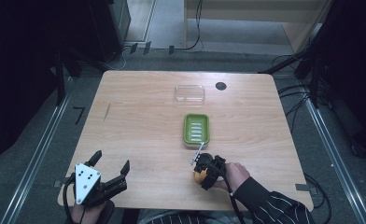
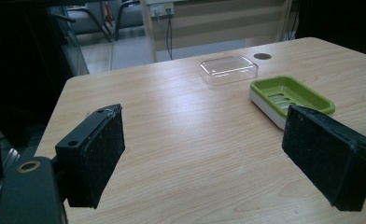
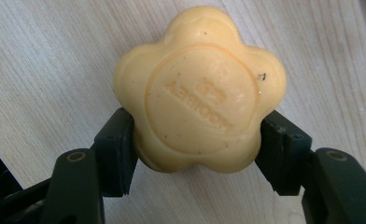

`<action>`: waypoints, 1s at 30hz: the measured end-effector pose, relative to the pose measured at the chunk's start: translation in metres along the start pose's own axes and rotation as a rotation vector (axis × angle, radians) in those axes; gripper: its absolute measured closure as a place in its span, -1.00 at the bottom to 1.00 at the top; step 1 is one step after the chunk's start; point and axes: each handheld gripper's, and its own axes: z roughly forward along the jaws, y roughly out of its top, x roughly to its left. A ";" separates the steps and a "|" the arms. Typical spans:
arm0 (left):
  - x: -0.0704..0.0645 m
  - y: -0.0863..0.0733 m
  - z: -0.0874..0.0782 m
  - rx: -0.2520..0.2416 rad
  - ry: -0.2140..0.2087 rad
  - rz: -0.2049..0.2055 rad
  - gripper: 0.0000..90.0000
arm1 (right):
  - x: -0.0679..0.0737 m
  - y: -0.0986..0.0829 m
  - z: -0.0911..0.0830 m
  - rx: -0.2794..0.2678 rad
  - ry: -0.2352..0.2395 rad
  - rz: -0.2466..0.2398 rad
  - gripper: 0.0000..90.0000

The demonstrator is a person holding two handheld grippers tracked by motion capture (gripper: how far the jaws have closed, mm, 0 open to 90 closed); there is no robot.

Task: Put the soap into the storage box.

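Note:
A yellow flower-shaped soap bar (image 3: 200, 88) with stamped lettering sits between the jaws of my right gripper (image 3: 197, 149), which is shut on it just above the wooden table. In the high view that gripper (image 1: 205, 173) and the soap (image 1: 200, 176) are near the table's front edge, just below a green soap dish (image 1: 196, 129). My left gripper (image 1: 110, 164) stands open at the front left corner with nothing between its fingers. In the left gripper view its pads (image 2: 97, 154) are wide apart, and the green dish (image 2: 291, 95) lies ahead to the right.
A clear plastic lid (image 1: 189, 94) lies upside down behind the green dish, also seen in the left gripper view (image 2: 228, 70). A dark round grommet (image 1: 221, 86) is set in the table near the far edge. Cables and dark stands surround the table.

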 end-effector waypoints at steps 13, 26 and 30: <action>0.001 0.000 0.000 -0.004 0.000 -0.004 -0.70 | -0.002 -0.001 0.000 -0.019 0.002 -0.016 -0.11; 0.001 0.000 -0.001 -0.006 0.001 -0.006 -0.70 | -0.007 -0.007 -0.006 -0.036 -0.013 0.012 -0.11; 0.001 0.000 -0.001 -0.006 0.001 -0.006 -0.70 | -0.008 -0.008 -0.008 -0.044 -0.014 0.025 -0.11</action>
